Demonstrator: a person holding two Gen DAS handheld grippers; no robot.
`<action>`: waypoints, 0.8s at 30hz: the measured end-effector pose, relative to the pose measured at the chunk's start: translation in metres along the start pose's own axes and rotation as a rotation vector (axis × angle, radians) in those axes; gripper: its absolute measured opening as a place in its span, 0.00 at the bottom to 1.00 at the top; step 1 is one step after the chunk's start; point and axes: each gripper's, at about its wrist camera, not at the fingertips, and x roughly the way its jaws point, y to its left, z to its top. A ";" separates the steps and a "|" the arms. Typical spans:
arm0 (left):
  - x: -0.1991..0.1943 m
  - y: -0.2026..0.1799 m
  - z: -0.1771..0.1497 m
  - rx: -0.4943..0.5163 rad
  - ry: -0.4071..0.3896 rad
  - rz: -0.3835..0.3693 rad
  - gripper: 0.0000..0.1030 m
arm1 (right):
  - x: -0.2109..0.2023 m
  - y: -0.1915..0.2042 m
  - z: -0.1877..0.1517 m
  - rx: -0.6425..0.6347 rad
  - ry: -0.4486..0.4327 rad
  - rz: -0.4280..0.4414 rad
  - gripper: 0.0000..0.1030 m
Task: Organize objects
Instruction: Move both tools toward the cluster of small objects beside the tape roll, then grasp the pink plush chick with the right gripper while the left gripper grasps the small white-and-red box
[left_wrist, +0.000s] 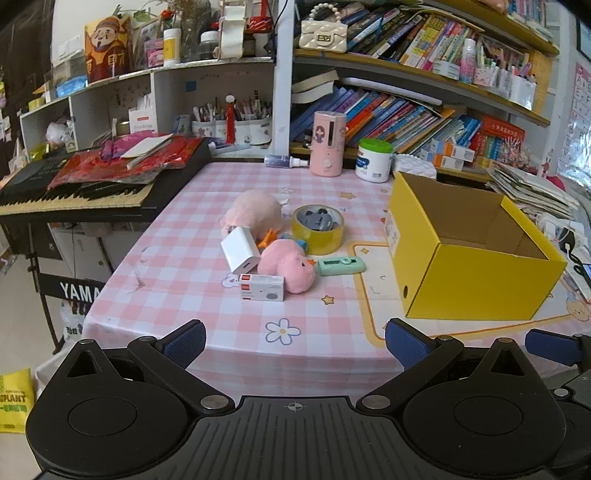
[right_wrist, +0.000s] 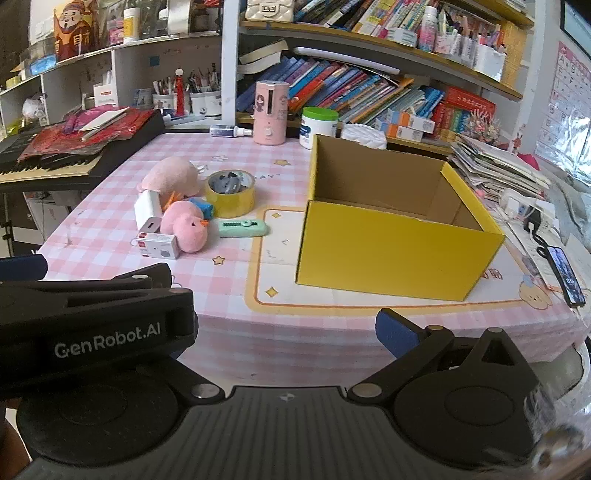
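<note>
Nothing packed yet, box at frame right looks empty. Toys, tape, charger all piled mid-frame on table. My left gripper spread wide, holding nothing; right gripper looks apart too, holding nothing.

Near table edge: bare checked tablecloth between the grippers and the clutter, open for a straight approach. Centre: tight cluster of pink plush chick, white charger, small red-and-white box, tape roll and green correction tape, touching or nearly so. Right: open yellow box, walls upright, mouth unobstructed from above; left: keyboard overhangs the table edge.
</note>
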 end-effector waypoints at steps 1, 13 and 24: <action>0.002 0.001 0.001 -0.005 0.004 0.001 1.00 | 0.001 0.001 0.001 -0.003 0.000 0.004 1.00; 0.038 0.025 0.018 -0.076 0.033 0.058 1.00 | 0.041 0.016 0.025 -0.046 0.020 0.116 0.96; 0.088 0.055 0.037 -0.159 0.079 0.174 1.00 | 0.107 0.044 0.064 -0.134 0.071 0.291 0.65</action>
